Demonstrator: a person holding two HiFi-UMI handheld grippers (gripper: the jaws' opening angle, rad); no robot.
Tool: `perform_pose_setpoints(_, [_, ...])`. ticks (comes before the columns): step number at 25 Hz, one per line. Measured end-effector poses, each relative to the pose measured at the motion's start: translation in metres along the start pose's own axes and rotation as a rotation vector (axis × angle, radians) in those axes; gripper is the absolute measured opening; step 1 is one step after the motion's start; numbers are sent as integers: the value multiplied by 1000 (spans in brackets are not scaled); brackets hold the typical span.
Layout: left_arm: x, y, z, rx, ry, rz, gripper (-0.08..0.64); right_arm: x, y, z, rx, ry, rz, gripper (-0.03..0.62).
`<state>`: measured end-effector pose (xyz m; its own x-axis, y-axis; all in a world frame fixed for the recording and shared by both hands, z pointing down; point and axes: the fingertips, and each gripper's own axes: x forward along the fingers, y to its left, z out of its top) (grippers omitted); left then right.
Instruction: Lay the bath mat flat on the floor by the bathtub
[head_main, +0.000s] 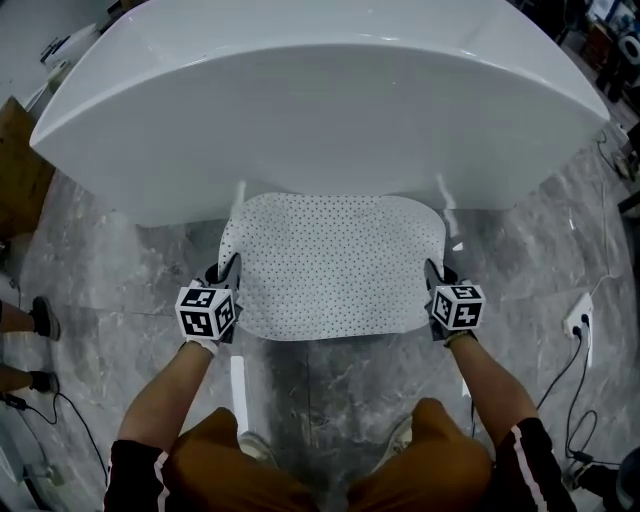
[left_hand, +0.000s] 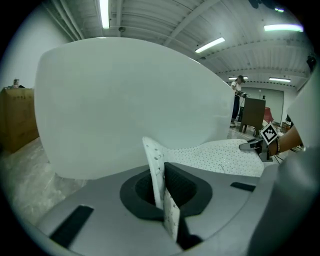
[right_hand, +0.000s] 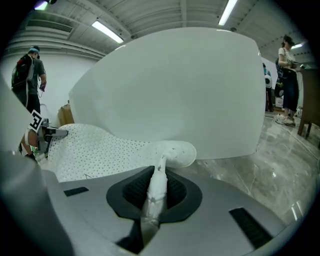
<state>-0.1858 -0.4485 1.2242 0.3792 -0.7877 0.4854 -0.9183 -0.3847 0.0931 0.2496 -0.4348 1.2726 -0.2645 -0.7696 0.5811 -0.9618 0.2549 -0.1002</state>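
As the person stoops in front of the bathtub (head_main: 320, 110), both bare forearms reach forward and down toward its near wall. They run roughly parallel, with bent knees below them. Toward the tub's left end, as the person faces it, the left gripper (head_main: 228, 270) points at the wall with its marker cube turned upward. Its jaws are pinched tight on the left edge of the bath mat (head_main: 335, 265), and that edge stands up thin and upright between the pads. The mat is white and dotted with small holes. It stretches wide and nearly level between the two grippers, just in front of the tub, its far edge close under the curved wall. From where I stand I cannot tell whether it touches the grey marble floor (head_main: 330, 400). Toward the tub's right end, the right gripper (head_main: 433, 270) mirrors the left one. Its jaws are drawn nearly together, clamping a bunched fold of the mat's right edge. One rounded corner flops out past the jaws toward the tub.
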Motion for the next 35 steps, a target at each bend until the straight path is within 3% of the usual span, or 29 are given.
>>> perform_pose_setpoints(13, [14, 8, -31, -14, 65, -23, 20, 45, -18, -52, -9, 106, -14, 95])
perform_pose_setpoints(17, [16, 6, -35, 10, 73, -34, 20, 48, -24, -56, -27, 114, -61, 184])
perform_pose_setpoints(22, [15, 5, -40, 17, 84, -39, 20, 38, -39, -34, -12, 27, -132, 160])
perform_pose_setpoints(35, [8, 10, -34, 52, 68, -9, 23, 31, -14, -31, -18, -2, -55, 153])
